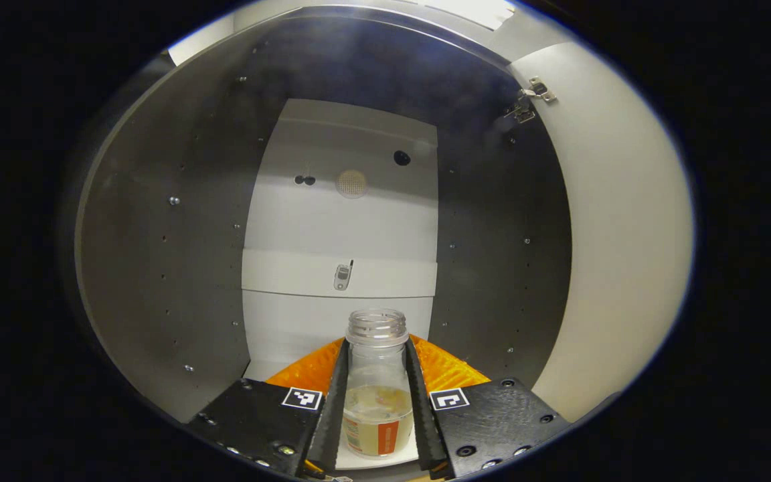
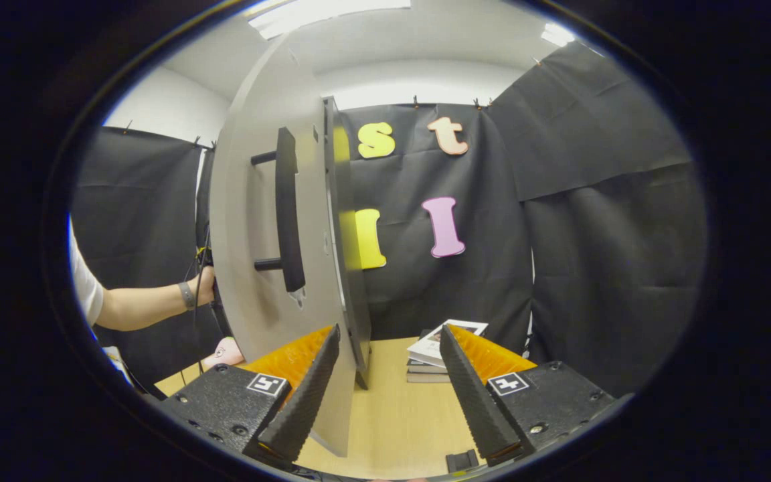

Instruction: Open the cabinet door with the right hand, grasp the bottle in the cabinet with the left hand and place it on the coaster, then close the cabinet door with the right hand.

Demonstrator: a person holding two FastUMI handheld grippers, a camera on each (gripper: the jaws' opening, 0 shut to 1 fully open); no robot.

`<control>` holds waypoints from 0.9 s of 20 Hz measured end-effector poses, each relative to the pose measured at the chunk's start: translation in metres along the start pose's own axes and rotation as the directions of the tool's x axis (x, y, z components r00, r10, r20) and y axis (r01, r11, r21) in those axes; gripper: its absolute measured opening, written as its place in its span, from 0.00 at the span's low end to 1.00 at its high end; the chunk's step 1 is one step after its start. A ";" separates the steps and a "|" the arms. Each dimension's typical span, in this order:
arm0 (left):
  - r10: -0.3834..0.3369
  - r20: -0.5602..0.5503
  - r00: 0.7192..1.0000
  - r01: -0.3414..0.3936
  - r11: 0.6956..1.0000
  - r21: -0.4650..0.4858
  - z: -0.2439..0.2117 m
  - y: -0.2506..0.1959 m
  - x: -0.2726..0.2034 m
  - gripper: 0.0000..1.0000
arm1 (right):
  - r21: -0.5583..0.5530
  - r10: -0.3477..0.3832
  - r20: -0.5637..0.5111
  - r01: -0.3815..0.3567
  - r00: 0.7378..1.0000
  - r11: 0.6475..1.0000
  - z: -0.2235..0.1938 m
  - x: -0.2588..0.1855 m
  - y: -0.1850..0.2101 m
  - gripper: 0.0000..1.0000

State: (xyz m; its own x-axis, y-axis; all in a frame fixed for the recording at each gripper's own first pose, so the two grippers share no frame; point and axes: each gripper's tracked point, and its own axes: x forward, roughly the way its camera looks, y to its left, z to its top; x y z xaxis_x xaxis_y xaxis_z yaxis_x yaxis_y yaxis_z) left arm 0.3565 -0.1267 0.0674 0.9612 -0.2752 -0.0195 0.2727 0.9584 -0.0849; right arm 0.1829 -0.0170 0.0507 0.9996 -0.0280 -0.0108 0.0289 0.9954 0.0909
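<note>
Here, in the left gripper view, the left gripper [image 1: 377, 402] has its two fingers drawn in close on either side of the bottle [image 1: 377, 391], one finger [image 1: 332, 402] against the bottle's left wall and the other against its right wall, so the jaws are clamped on it. The bottle stands upright at six o'clock, its open threaded mouth just above the fingertips, pale liquid in its lower part and a label at its base. It stands on the light floor of the cabinet [image 1: 158, 268]. Farther in, the dark side walls run up at nine and three o'clock, and the pale back panel fills the middle toward twelve. At two o'clock a metal hinge [image 1: 529, 100] joins the cabinet to the cabinet door [image 1: 613, 254], which is swung open along the right side.

In the right gripper view, the right gripper [image 2: 385, 395] has its jaws wide apart, holding nothing. The lower edge of the cabinet door [image 2: 258, 221] hangs between the fingers, close by the left one; whether it touches is not clear. The door's dark bar handle [image 2: 287, 207] sits toward eleven o'clock. Below, at six o'clock, lies the wooden table [image 2: 392, 415], and beyond the fingertips a stack of books [image 2: 439, 351] rests on it. At nine o'clock a person's arm [image 2: 151, 304] reaches behind the door.
</note>
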 end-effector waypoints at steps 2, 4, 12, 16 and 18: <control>-0.005 0.022 1.000 0.006 1.000 -0.010 0.009 0.004 -0.016 0.44 | -0.004 0.006 0.002 -0.006 1.000 1.000 0.000 0.000 0.003 0.94; -0.012 0.032 0.999 0.013 1.000 -0.019 0.016 0.009 -0.037 0.44 | -0.012 0.001 0.004 -0.001 1.000 1.000 0.000 0.000 0.004 0.94; 0.090 0.091 0.992 -0.095 0.994 0.045 0.016 0.064 -0.150 0.44 | 0.000 0.046 0.040 -0.046 0.998 0.999 0.014 -0.004 0.018 0.94; 0.195 0.131 0.972 -0.214 0.966 0.145 -0.015 0.089 -0.217 0.43 | 0.005 0.047 0.051 -0.047 0.998 0.999 0.028 -0.009 0.017 0.94; 0.222 0.131 0.966 -0.244 0.950 0.192 -0.037 0.090 -0.243 0.43 | 0.007 0.041 0.067 -0.042 0.997 0.999 0.039 -0.011 0.012 0.94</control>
State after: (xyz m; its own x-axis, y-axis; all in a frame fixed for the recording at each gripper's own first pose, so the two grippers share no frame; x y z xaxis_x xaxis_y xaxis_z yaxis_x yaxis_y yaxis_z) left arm 0.1458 0.0237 0.0274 0.9947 -0.0433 0.0930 0.0324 0.9928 0.1157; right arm 0.1726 -0.0079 0.0907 0.9982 0.0069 0.0598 -0.0128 0.9951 0.0979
